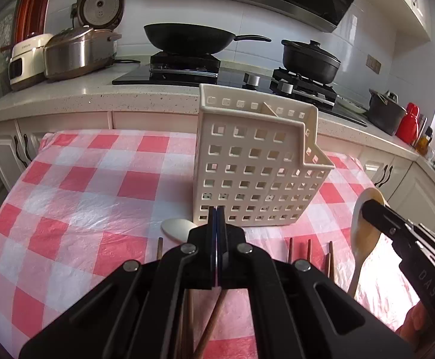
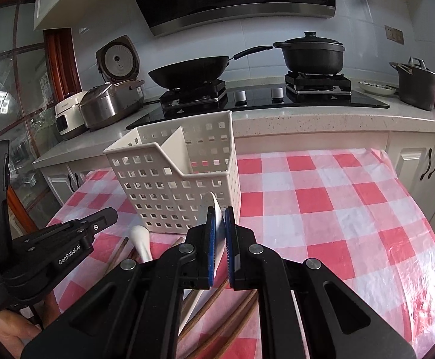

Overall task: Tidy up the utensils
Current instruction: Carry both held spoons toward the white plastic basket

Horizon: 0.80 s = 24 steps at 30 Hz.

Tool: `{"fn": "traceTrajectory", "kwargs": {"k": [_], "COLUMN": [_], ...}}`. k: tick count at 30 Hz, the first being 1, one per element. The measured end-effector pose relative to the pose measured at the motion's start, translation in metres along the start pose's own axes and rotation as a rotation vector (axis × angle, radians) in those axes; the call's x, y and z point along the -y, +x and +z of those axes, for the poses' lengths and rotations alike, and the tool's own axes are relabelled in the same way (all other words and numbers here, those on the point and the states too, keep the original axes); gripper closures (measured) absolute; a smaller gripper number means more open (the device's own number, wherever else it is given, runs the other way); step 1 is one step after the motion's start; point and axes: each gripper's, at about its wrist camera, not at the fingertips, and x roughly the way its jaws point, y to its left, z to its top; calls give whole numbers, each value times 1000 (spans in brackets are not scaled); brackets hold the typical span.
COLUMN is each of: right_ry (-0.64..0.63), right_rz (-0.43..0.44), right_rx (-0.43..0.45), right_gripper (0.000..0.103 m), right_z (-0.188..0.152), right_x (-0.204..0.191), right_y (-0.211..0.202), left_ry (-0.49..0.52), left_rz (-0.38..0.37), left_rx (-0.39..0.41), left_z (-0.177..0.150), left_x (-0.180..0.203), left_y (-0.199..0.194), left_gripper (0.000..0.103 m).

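Early going at the checked table (image 1: 76, 179): white slotted caddy (image 1: 256, 176) standing upright near the far edge, only one slim pale stick tip (image 1: 269, 109) showing above its rim, compartments otherwise looking bare in the right wrist view. Right claw (image 2: 219, 221) clamped on a pale spoon (image 1: 365, 227), bowl raised clear of the cloth beside the caddy's right side, handle trailing down toward the near edge; seemingly next in line for a compartment. Left claw (image 1: 216, 218) pressed fully together, nothing visible between its pads; brown chopsticks (image 1: 210, 329) passing beneath it, grip on them impossible to confirm. Still lying loose on the cloth: a second white spoon (image 1: 177, 229) just in front of the caddy's near left corner, and several more brown chopsticks (image 1: 308, 249) fanned along the near edge. Most of the sorting apparently still ahead, with one spoon lifted and the rest waiting.
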Motion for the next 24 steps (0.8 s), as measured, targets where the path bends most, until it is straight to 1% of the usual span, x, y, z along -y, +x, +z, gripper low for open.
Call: {"fn": "traceTrajectory", "kwargs": {"k": [2,4,5,7,12,14,17,19,23,24], "right_ry": [8,12,13,15,38,43,52,62,75,78], "right_rz": [-2,0,2,9,28,33,42,48,56,57], "right_rx": [-1,-2,-2,-7,-24,-30,-38,-43,-51,-51], "right_gripper": [95,95,95,95,95,95,95,95,95,95], "right_z": [0,0,-1,-2,-6,-6,-8,-9,-10,-10], "right_x": [2,4,4,5,12,14,19,21,24,24], "right_y": [1,1,0,1,8,10,15,18,24,25], "left_ry": [-16,-62,-78,-84,-56,-71,-124,-151,-151,-146], "left_rz": [-5,-9,-8,19,53,80,115,92,94,100], "left_rx": [-28,-61,-64,-70,-145,-159,-180,-210,-236,-240], "left_z": [-1,-4,-6,-8,-16,-18,-18,-17,-13,-12], "left_x": [-4,-12,-15,-17,-12,-14,-26,-32,-30,-28], "left_y": [4,10,11,16,42,50,62,71,83,85], "left_gripper": [102,80,59,59,59,59,59,59,60,63]}}
